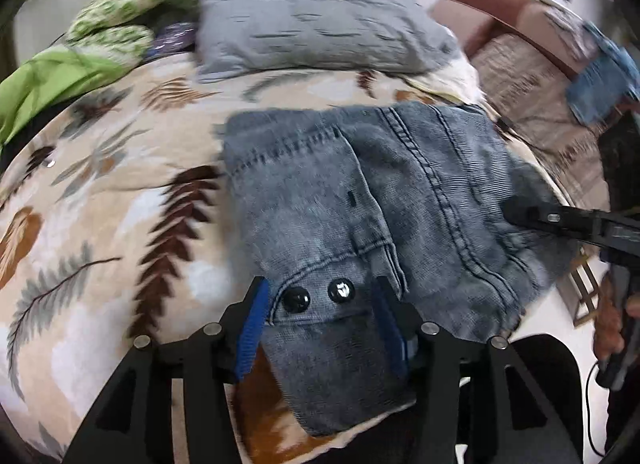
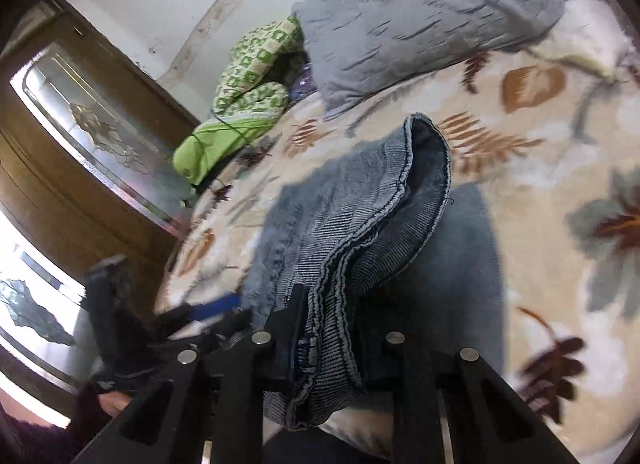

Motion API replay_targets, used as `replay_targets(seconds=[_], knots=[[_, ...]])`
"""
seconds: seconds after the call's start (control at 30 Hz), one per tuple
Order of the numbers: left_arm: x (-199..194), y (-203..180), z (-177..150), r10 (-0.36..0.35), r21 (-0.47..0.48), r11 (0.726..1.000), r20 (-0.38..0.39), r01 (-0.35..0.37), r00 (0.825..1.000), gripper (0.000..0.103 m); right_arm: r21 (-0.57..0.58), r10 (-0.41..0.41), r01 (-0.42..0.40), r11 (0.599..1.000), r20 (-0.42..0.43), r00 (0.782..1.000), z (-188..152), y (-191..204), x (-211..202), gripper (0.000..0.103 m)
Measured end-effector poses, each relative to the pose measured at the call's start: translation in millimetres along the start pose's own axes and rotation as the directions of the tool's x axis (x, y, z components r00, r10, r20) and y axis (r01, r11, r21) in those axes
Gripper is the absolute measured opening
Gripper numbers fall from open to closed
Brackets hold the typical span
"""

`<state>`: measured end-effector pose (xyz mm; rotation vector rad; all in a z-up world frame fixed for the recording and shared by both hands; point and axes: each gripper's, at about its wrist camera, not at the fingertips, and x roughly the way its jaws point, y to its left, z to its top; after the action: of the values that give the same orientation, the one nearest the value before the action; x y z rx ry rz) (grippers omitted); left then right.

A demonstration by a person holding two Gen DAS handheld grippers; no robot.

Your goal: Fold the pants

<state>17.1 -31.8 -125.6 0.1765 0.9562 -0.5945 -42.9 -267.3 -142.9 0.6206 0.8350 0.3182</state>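
Faded blue jeans (image 1: 360,192) lie folded in layers on a leaf-patterned bedspread (image 1: 100,204). My left gripper (image 1: 320,300) has its blue-padded fingers (image 1: 252,328) on either side of the waistband, with its two black buttons (image 1: 316,294), and is shut on it. In the right wrist view my right gripper (image 2: 332,328) is shut on a bunched hem of the jeans (image 2: 360,224), lifted off the bed. The right gripper also shows at the right edge of the left wrist view (image 1: 560,220). The left gripper shows at the lower left of the right wrist view (image 2: 208,312).
A grey pillow (image 1: 312,20) lies at the head of the bed, with green patterned bedding (image 1: 116,16) beside it. A wooden mirrored wardrobe (image 2: 80,136) stands beside the bed. A brown sofa (image 1: 520,48) is at the far right.
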Motion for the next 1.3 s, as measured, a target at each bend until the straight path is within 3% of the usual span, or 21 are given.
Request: replay_targets(seconds=[0.1,0.17,0.23,0.3,0.4,0.5,0.73,0.87,0.9,1.0,1.07,1.17,1.3], knots=[[20,-12,-2,0.021,0.029,0.999,-0.049,-0.019,0.999,0.062,0.102,-0.044,0.054,0.993,-0.100,0.994,-8,-41,21,0.024],[22,-12,0,0.030,0.027,0.999,-0.056,-0.029,0.998,0.062,0.159,-0.032,0.049,0.986,-0.106,0.994,-12,-57,29,0.029],[17,-9,6,0.025,0.018,1.000,-0.059,-0.024,0.998,0.062,0.219,0.011,0.006,0.976,-0.077,0.997,-12,-66,25,0.030],[7,-2,15,0.034,-0.008,0.999,-0.030,-0.034,0.999,0.063,0.224,-0.010,0.019,0.974,-0.040,0.999,-5,-68,13,0.037],[-6,7,26,0.047,-0.028,0.999,0.022,-0.046,0.999,0.069,0.231,-0.032,0.014,0.973,0.075,0.997,15,-70,-12,0.038],[0,11,38,0.072,-0.036,0.997,0.032,-0.070,0.997,0.069,0.218,-0.013,-0.016,0.976,0.131,0.991,33,-59,-20,0.050],[53,14,51,0.140,-0.042,0.989,-0.077,-0.143,0.987,0.069,0.158,-0.006,-0.003,0.987,0.059,0.998,51,-29,40,0.050],[73,25,43,0.146,-0.092,0.983,-0.123,-0.158,0.982,0.084,0.173,-0.095,0.108,0.979,-0.082,0.992,45,-46,95,0.051],[78,31,41,0.126,-0.123,0.982,-0.136,-0.143,0.983,0.086,0.188,-0.095,0.109,0.976,-0.082,0.992,43,-50,101,0.051],[86,35,41,0.124,-0.140,0.979,-0.149,-0.146,0.981,0.095,0.190,-0.110,0.126,0.974,-0.093,0.990,49,-51,104,0.051],[86,33,42,0.141,-0.129,0.978,-0.155,-0.162,0.978,0.096,0.168,-0.137,0.155,0.974,-0.113,0.984,51,-47,107,0.051],[74,35,37,0.130,-0.145,0.978,-0.155,-0.153,0.979,0.095,0.209,-0.100,0.120,0.971,-0.103,0.990,52,-50,99,0.051],[41,32,19,0.174,-0.096,0.978,-0.098,-0.184,0.980,0.095,0.208,-0.069,0.080,0.975,-0.063,0.996,41,-46,69,0.051]])
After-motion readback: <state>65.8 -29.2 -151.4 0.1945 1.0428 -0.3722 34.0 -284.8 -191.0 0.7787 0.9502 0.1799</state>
